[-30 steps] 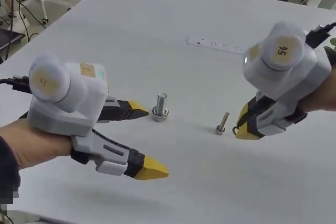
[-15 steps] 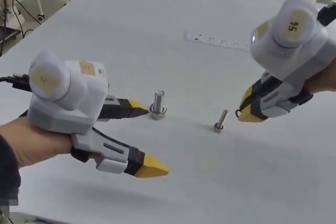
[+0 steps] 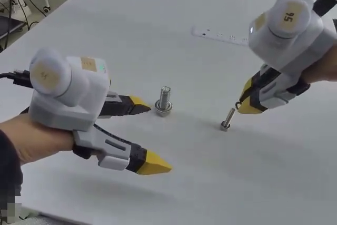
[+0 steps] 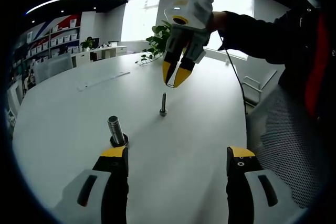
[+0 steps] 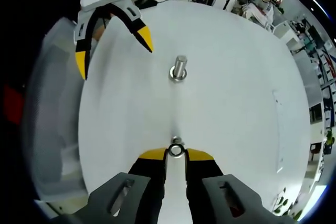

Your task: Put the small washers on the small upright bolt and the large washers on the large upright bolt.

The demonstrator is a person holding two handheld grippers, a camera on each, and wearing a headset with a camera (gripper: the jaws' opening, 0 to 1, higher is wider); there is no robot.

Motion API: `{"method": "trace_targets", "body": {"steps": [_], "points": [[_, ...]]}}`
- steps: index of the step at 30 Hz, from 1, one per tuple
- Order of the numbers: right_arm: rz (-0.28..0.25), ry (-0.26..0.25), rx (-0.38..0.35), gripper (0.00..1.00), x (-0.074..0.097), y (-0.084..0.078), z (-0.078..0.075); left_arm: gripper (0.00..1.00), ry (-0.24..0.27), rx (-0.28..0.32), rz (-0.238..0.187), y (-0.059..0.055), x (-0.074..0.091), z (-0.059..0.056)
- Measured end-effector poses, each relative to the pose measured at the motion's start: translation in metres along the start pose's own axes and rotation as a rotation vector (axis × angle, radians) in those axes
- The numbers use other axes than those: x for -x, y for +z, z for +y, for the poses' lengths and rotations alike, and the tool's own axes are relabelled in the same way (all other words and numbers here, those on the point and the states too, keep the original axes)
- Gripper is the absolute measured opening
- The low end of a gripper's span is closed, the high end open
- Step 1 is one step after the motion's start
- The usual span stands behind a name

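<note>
Head view: on the white table point(image 3: 131, 30) the large bolt point(image 3: 165, 98) stands upright with a wider metal ring around its foot. I cannot tell whether that ring is a washer or the bolt's own head. The small bolt point(image 3: 227, 119) stands apart to its right, leaning a little. The left gripper point(image 3: 149, 135) sits low at the left with its jaws spread wide and nothing between them. Its far tip is just beside the large bolt, not touching it. The right gripper point(image 3: 244, 107) hangs up and to the right of the small bolt, near its top, with its jaws almost together. A white power strip point(image 3: 221, 36) lies farther back on the table.

Left gripper view: the gripper's own jaws stand wide. The large bolt point(image 4: 116, 128) is just ahead of the tip on the picture's left, and the small bolt point(image 4: 164, 104) is farther on. The right gripper point(image 4: 175, 77) points down above the small bolt, clear of it, held out from a dark sleeve point(image 4: 252, 22).

Right gripper view: the narrow jaws pinch a small washer point(image 5: 176, 150) at their tips, its hole facing the camera. The large bolt point(image 5: 179, 68) stands ahead, and the left gripper point(image 5: 113, 51) is beyond it at the upper left
</note>
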State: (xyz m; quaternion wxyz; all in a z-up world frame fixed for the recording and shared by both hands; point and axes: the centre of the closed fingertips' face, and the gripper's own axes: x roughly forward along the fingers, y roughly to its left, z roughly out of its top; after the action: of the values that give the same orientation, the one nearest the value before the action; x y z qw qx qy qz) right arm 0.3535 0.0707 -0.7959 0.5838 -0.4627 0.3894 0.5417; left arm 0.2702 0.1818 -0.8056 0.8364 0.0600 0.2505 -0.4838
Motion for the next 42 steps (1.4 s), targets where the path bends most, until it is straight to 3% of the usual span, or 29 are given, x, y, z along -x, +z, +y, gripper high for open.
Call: {"method": "trace_targets", "body": {"steps": [42], "points": [[0.063, 0.065, 0.023, 0.14, -0.036, -0.008, -0.010, 0.76, 0.014, 0.029, -0.005, -0.003, 0.004, 0.004]]}}
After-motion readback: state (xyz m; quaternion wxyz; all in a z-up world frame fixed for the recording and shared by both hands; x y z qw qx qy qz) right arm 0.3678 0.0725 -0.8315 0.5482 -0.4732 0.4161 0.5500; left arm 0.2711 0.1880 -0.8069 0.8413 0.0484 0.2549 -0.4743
